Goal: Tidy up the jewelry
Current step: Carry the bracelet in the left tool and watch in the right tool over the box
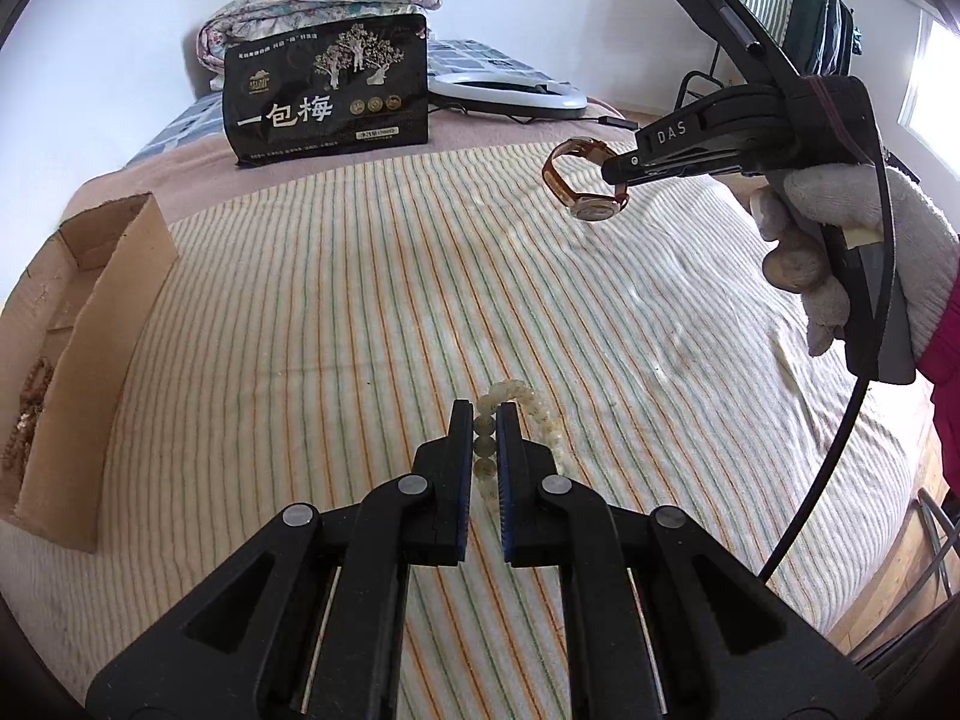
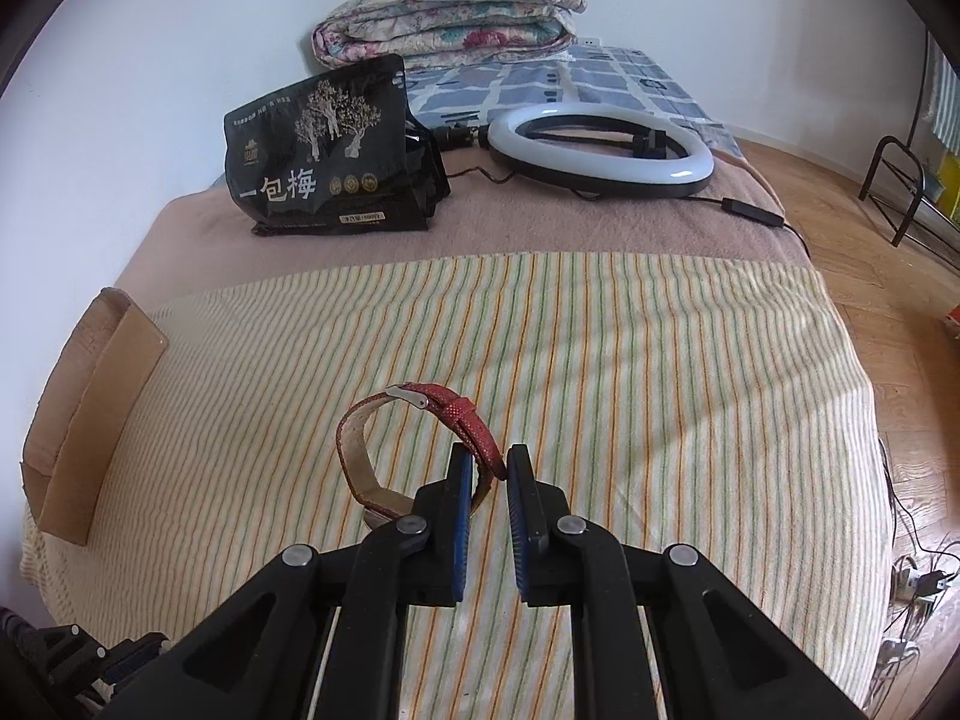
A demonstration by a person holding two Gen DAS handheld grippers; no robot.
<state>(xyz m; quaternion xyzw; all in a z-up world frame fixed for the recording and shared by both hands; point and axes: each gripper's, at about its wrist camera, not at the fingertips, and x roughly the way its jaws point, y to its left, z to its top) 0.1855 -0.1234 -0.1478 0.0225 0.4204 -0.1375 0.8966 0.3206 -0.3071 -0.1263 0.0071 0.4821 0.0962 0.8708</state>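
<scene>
The left gripper (image 1: 485, 420) is pinching a bracelet of pale, cream-coloured round beads (image 1: 528, 408) between its black jaws, above the striped cream towel (image 1: 360, 300) that is covering the bed. The right gripper (image 2: 487, 468) is pinching the red textured strap of a gold-cased wristwatch (image 2: 414, 438), which is hanging clear of the towel. An open brown cardboard box (image 1: 78, 324) is lying at the left edge, with darker brown beads (image 1: 27, 408) inside.
</scene>
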